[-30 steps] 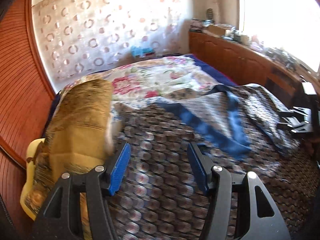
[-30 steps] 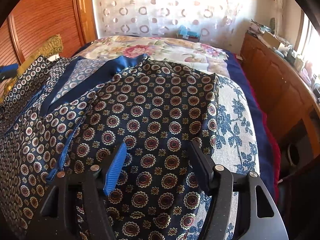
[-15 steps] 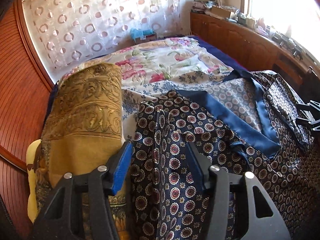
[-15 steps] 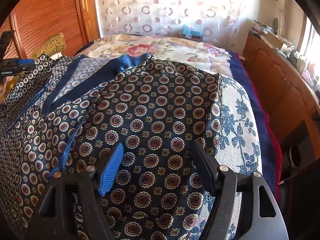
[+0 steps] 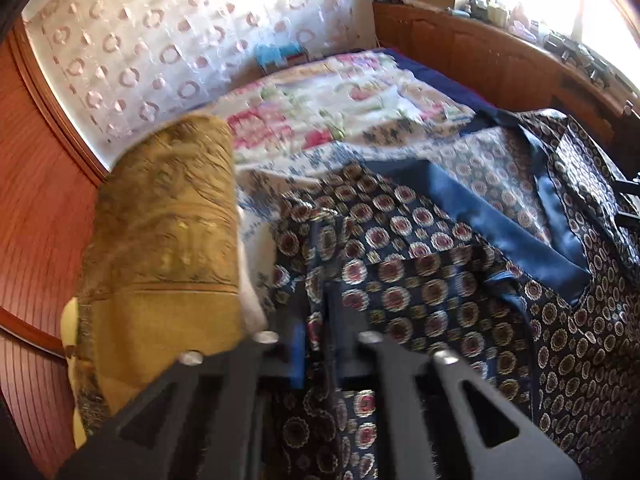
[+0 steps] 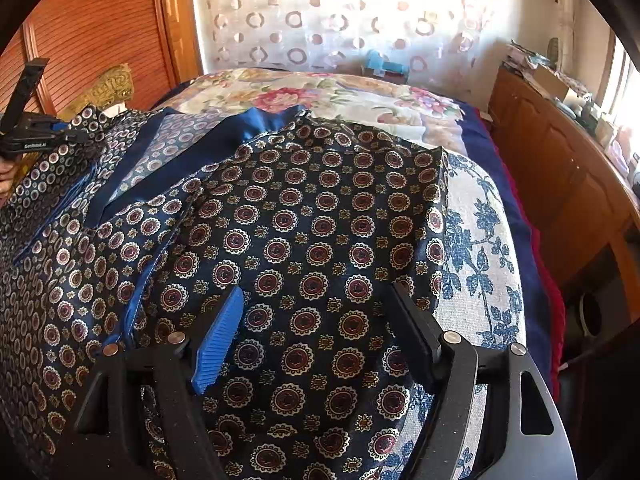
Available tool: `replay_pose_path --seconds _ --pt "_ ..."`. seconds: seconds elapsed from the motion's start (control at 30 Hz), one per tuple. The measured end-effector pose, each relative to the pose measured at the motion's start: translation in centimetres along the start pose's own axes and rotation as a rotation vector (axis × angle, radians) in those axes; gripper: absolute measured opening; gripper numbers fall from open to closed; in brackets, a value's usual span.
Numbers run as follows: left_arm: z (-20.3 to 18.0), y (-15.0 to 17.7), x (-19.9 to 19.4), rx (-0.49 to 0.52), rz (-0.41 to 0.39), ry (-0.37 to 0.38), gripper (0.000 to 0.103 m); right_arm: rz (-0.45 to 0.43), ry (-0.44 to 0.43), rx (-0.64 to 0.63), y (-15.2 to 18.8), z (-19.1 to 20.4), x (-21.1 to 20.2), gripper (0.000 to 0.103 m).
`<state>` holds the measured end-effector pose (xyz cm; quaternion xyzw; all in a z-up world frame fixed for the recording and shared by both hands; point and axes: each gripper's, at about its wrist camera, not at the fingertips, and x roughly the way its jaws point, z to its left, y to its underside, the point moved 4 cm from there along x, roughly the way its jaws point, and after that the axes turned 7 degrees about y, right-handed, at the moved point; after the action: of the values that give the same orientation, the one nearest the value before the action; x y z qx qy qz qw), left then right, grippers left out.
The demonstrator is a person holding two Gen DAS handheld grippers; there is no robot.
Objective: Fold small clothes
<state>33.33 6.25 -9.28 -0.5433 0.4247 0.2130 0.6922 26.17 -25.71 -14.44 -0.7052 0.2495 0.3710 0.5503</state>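
- Left wrist view: my left gripper (image 5: 316, 320) has its fingers together, clamped on a ridge of the patterned garment (image 5: 420, 280) at its near left edge. The picture is blurred, so I cannot tell how many layers of cloth are in the pinch. If only the top layer is caught, a lift would peel it off and spoil the fold.
- The gold cushion (image 5: 168, 232) stands just beside the clamped fingers on the left. I judge a leftward swing could knock it, or drag the garment over it.
- The garment's blue lining (image 5: 480, 216) is turned out in the middle of the bed (image 5: 320, 112); silky cloth like this may slip out of a small pinch.
- Right wrist view: my right gripper (image 6: 320, 328) has its fingers apart and opening wider, and they hover over the near right part of the garment with nothing pinched between them.
- With that side free, I expect a pull from the left to slide the whole garment across the floral bedspread (image 6: 480, 240) instead of folding it.
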Motion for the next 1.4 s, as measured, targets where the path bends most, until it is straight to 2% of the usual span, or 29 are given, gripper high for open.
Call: replay_pose_path --seconds 0.17,0.27,0.43,0.53,0.7,0.8,0.87,0.9,0.93,1.07,1.2,1.4 --pt "2.1 -0.5 -4.2 -0.081 -0.146 -0.044 0.002 0.0 0.0 -0.004 0.0 0.1 0.0 0.076" --pt "4.1 -0.4 -5.5 -0.138 -0.181 -0.05 0.002 0.0 0.001 -0.005 0.0 0.1 0.0 0.076" --pt "4.8 0.6 -5.0 -0.14 -0.171 -0.035 0.002 -0.002 0.007 -0.003 0.0 0.2 0.1 0.076" --pt "4.5 0.7 -4.3 -0.139 -0.159 0.006 0.002 -0.004 0.017 -0.009 0.0 0.3 0.0 0.076" --pt "4.0 0.2 -3.1 -0.113 -0.12 0.025 0.02 -0.003 0.018 -0.007 -0.1 0.2 -0.1 0.076" --pt "3.6 -0.2 -2.2 -0.072 -0.088 0.009 0.022 -0.002 0.018 -0.005 -0.1 0.2 0.0 0.076" --pt "3.5 -0.4 -2.2 -0.066 -0.096 0.0 0.022 -0.003 0.018 -0.005 -0.1 0.2 0.0 0.076" --pt "3.4 -0.5 -2.3 -0.059 -0.105 -0.002 0.016 -0.003 0.019 -0.004 -0.1 0.2 0.0 0.076" --pt "3.3 -0.6 -2.3 -0.052 -0.106 0.002 0.0 -0.003 0.022 -0.002 0.0 0.1 -0.2 0.076" --pt "3.1 -0.7 -3.3 -0.054 -0.133 0.001 0.0 -0.016 0.022 -0.006 -0.2 -0.5 -0.8 0.076" --pt "3.1 -0.3 -5.0 -0.072 -0.179 -0.006 0.0 -0.057 0.042 0.015 -1.7 -2.8 -2.2 0.075" --pt "2.7 0.1 -6.8 -0.089 -0.216 0.017 0.0 -0.026 0.026 0.047 -4.3 -6.2 0.1 0.068"
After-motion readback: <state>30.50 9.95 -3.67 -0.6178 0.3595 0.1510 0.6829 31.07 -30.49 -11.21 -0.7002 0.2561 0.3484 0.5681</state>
